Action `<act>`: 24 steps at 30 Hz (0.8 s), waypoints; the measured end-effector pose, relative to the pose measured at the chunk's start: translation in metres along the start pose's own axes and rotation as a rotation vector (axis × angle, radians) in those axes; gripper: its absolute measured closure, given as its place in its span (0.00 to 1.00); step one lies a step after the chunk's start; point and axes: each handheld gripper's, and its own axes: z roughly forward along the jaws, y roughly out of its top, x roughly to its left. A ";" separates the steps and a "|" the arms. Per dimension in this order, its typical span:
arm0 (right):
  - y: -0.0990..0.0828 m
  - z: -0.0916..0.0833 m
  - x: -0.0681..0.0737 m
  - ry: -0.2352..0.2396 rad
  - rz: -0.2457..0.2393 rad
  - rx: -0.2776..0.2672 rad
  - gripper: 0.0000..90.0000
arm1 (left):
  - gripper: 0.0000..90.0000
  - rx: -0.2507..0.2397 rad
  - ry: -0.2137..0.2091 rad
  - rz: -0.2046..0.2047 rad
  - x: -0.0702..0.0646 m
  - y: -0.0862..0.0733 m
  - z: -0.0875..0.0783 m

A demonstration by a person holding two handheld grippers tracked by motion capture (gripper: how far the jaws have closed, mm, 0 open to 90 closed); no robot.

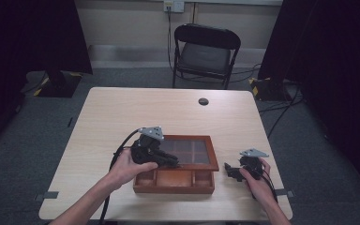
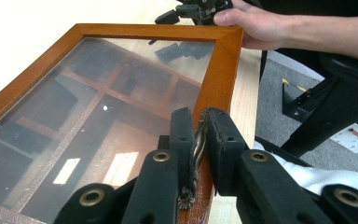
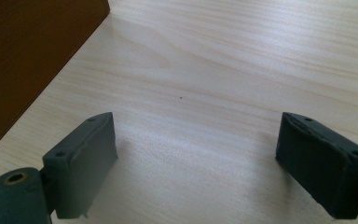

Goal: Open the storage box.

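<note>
A brown wooden box (image 1: 173, 183) with inner compartments stands near the table's front edge. Its glass-paned lid (image 1: 213, 158) is lifted a little above the box. My left gripper (image 1: 170, 162) is shut on a small brass clasp (image 2: 196, 150) on the lid's wooden frame (image 2: 223, 60); both pads (image 2: 182, 133) press on the clasp. To the right of the box my right gripper (image 1: 228, 170) rests low over the table, open, with bare tabletop between its jaws (image 3: 196, 140). The box's side wall (image 3: 23, 56) lies to its left.
The light wooden table (image 1: 168, 112) has a dark round cable hole (image 1: 203, 101) toward its far edge. A black folding chair (image 1: 205, 52) stands beyond the table. Dark curtains hang at both sides of the room.
</note>
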 end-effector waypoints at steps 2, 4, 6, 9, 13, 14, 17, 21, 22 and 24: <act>0.000 0.000 0.000 0.001 -0.001 0.000 0.13 | 0.90 0.003 0.006 0.003 0.001 0.003 -0.003; 0.000 0.000 0.000 0.001 -0.001 0.000 0.13 | 0.90 0.004 -0.001 -0.001 0.002 0.006 -0.004; 0.000 0.000 0.000 0.001 -0.002 0.000 0.13 | 0.90 0.004 0.011 0.008 0.001 0.008 -0.004; 0.000 0.000 0.000 0.001 -0.001 0.000 0.13 | 0.90 -0.002 0.016 0.004 0.001 0.009 -0.006; 0.000 0.000 0.000 0.001 -0.001 0.000 0.13 | 0.90 -0.017 0.006 -0.003 0.003 0.010 -0.008; 0.000 0.000 0.000 0.001 0.000 0.000 0.13 | 0.90 -0.012 0.007 0.004 0.004 0.011 -0.009; 0.000 0.000 0.000 0.000 -0.001 0.000 0.13 | 0.90 -0.024 0.013 0.010 0.004 0.014 -0.010; 0.000 0.000 0.000 0.001 -0.002 -0.001 0.13 | 0.90 -0.014 0.018 0.022 0.004 0.017 -0.011; 0.000 0.000 0.000 0.001 -0.002 -0.001 0.13 | 0.90 -0.018 0.017 0.015 0.004 0.017 -0.011; 0.000 0.000 0.000 0.001 -0.005 -0.002 0.13 | 0.90 -0.014 0.016 0.012 0.005 0.018 -0.012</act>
